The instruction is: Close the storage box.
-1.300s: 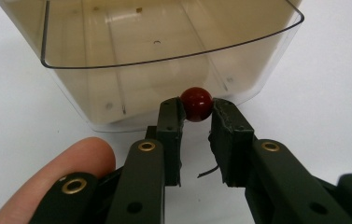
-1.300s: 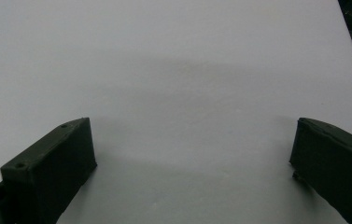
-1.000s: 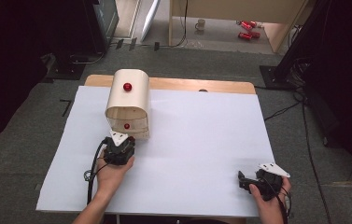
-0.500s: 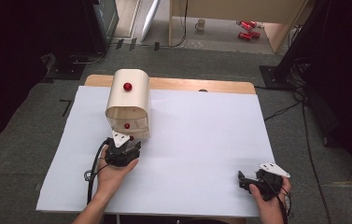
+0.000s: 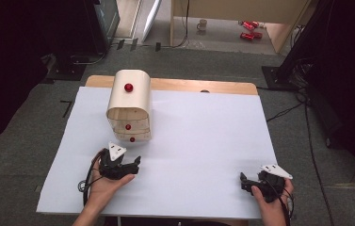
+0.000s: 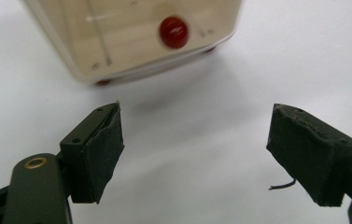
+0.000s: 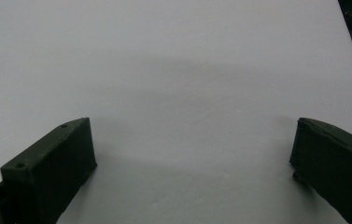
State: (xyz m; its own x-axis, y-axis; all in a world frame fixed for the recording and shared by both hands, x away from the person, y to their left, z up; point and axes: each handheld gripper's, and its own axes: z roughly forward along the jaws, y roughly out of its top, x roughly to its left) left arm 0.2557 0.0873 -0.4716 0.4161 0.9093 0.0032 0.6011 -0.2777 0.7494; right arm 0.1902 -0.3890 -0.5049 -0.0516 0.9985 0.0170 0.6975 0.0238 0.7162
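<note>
Nearest the person, the right gripper (image 5: 255, 184) rests low on the white sheet at the table's near right corner, its jaws spread wide with only bare paper between them in the right gripper view. Across the near edge, the left gripper (image 5: 127, 165) sits just in front of the small pale wooden drawer chest with a rounded top and red ball knobs (image 5: 129, 108); its jaws have just been opening, and in the left gripper view its black foam pads (image 6: 102, 149) stand well apart with nothing between them, the chest's lowest red knob (image 6: 173, 32) ahead and slightly above the gap. By my reading the step in hand is a release: the bottom drawer looks flush with the chest front, so the gripper seems to have let go of its knob. The next move probably calls for easing the left gripper clear, or lining the open jaws up on another knob, without nudging the light chest across the paper. The white paper sheet (image 5: 203, 141) covers most of the wooden tabletop (image 5: 189, 85), whose far strip shows bare. Beyond lie grey carpet, black stands, trailing cables, a mug (image 5: 203, 24) and red cans (image 5: 249, 29) on the floor.
</note>
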